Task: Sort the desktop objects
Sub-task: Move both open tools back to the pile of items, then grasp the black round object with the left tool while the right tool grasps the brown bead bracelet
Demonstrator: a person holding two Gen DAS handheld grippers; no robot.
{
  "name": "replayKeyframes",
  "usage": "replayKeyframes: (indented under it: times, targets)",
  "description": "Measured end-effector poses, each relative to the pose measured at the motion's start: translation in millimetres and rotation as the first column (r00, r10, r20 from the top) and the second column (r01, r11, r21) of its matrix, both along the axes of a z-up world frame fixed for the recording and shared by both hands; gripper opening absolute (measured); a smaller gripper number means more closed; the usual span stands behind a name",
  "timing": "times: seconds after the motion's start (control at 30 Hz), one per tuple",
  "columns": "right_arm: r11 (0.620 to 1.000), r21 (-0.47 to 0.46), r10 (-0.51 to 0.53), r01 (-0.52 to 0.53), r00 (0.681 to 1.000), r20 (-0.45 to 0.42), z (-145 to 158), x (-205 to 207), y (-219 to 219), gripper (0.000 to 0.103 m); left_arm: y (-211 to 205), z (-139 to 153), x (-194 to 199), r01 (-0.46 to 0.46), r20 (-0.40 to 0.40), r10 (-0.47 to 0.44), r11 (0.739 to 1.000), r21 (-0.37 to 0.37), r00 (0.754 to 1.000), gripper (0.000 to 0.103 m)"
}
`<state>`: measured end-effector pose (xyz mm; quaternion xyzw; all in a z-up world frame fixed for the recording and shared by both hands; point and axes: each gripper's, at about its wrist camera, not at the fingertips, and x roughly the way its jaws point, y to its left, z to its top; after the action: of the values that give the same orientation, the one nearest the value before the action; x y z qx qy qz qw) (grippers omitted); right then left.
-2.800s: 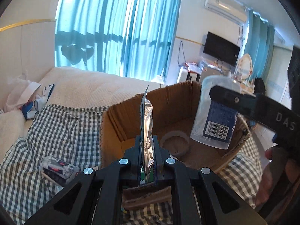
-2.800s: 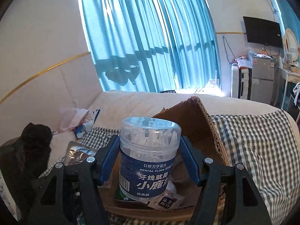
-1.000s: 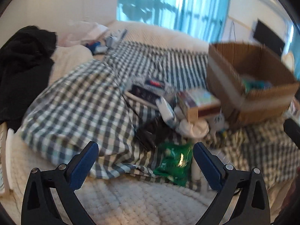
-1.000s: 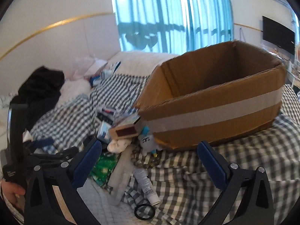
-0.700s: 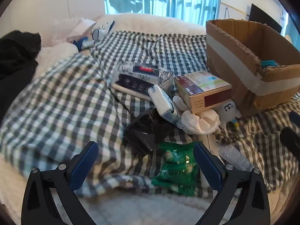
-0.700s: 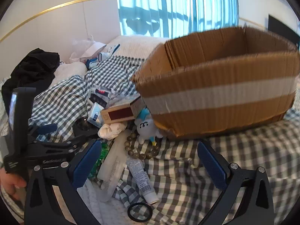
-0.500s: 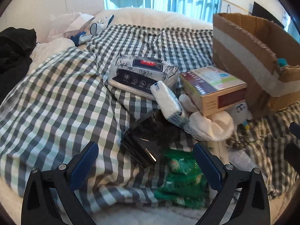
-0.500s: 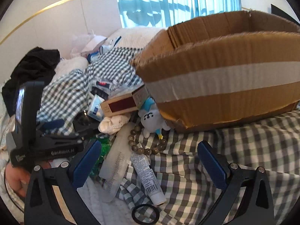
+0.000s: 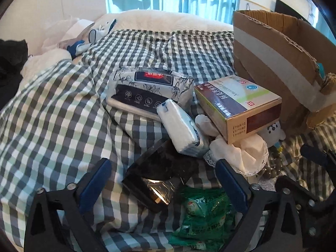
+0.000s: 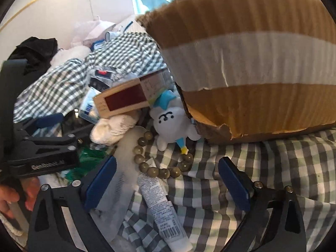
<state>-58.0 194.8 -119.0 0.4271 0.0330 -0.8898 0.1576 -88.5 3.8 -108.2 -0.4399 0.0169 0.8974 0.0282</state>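
Observation:
A heap of small items lies on the checked blanket (image 9: pixel 52 109) beside a cardboard box (image 9: pixel 279 48) (image 10: pixel 252 63). My left gripper (image 9: pixel 163 180) stands open just above a glossy black packet (image 9: pixel 159 172) and a green snack bag (image 9: pixel 203 216). My right gripper (image 10: pixel 167 175) is open with its jaws closing, low over a bead bracelet (image 10: pixel 159 171) and a white tube (image 10: pixel 161 205); the pads touch neither. A white plush toy (image 10: pixel 170 124) lies just beyond, against the box.
A maroon-ended carton (image 9: pixel 237 105) rests on a white cloth (image 9: pixel 241 153). A wipes pack (image 9: pixel 151 88) and a tissue pack (image 9: pixel 182 130) lie behind the black packet. A hand (image 10: pixel 12 195) holds the left gripper (image 10: pixel 52 147). Black clothing (image 10: pixel 35 48) lies far left.
Both grippers let go of the foil sachet and floss jar at the box, then swung down over the heap. In the last half second the right one sank closer to the beads.

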Motion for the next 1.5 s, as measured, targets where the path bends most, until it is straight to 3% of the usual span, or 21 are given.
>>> replayKeyframes:
  times: [0.03,0.1,0.17,0.37,0.47,0.6,0.63,0.77,0.9,0.93,1.0,1.03,1.07,1.17,1.3,1.5]
  targets:
    - [1.0,-0.002,-0.001,0.001,1.0,0.008,-1,-1,0,0.086,0,0,-1,0.0,-0.003,0.0,1.0,-0.009,1.0,0.097]
    - [1.0,-0.008,-0.001,0.001,1.0,0.015,-2,-2,1,0.084,0,2,-4,0.004,-0.012,-0.004,1.0,-0.007,1.0,0.092]
    - [1.0,-0.005,-0.001,0.001,1.0,0.018,-3,-3,2,0.084,0,0,-6,0.019,-0.002,-0.019,1.0,0.0,1.0,0.074]
    - [1.0,0.004,0.0,0.0,0.999,0.043,-9,-8,2,0.073,5,-5,-3,0.042,0.013,-0.041,0.999,-0.014,0.999,0.046]
    - [1.0,-0.002,-0.001,0.001,0.999,0.049,-10,-8,3,0.072,4,-3,0,0.042,0.024,-0.042,0.999,-0.002,0.999,0.042]
    - [1.0,-0.007,0.004,-0.003,0.997,0.072,-14,-11,5,0.056,4,-3,8,0.058,0.049,-0.06,0.998,0.023,0.997,0.028]
    - [1.0,-0.006,0.002,-0.001,0.997,0.078,-15,-11,6,0.048,6,-3,11,0.063,0.053,-0.063,0.998,0.018,0.997,0.027]
    - [1.0,-0.019,-0.011,0.013,0.995,0.102,-20,-13,11,0.047,9,-6,14,0.076,0.049,-0.075,0.997,-0.012,0.996,0.027]
    - [1.0,-0.024,-0.006,0.009,0.993,0.12,-21,-13,13,0.042,0,-11,9,0.056,0.073,-0.058,0.998,0.033,0.996,0.043]
    - [1.0,-0.03,-0.003,0.006,0.992,0.124,-21,-13,12,0.037,-2,-12,7,0.049,0.077,-0.052,0.998,0.043,0.996,0.048]
    - [0.998,-0.054,0.015,-0.008,0.991,0.133,-17,-11,12,0.017,-8,-13,5,0.035,0.09,-0.042,0.996,0.079,0.995,0.048]
    - [0.998,-0.055,0.023,-0.016,0.991,0.133,-15,-9,10,0.012,-9,-13,5,0.033,0.091,-0.041,0.996,0.088,0.995,0.042]
    - [0.999,-0.042,0.028,-0.023,0.992,0.124,-13,-7,9,0.012,-9,-12,6,0.044,0.088,-0.053,0.993,0.106,0.995,0.026]
    - [0.999,-0.038,0.041,-0.037,0.994,0.103,-5,-1,9,0.012,-3,-9,9,0.077,0.079,-0.085,0.992,0.097,0.993,0.015]
    - [0.997,-0.076,0.04,-0.031,0.993,0.109,0,3,17,0.011,2,-8,16,0.094,0.084,-0.101,0.992,0.081,0.991,0.01]
    - [0.992,-0.118,0.055,-0.045,0.995,0.081,19,13,22,0.011,-5,-2,24,0.065,0.094,-0.077,0.99,0.121,0.993,0.009]
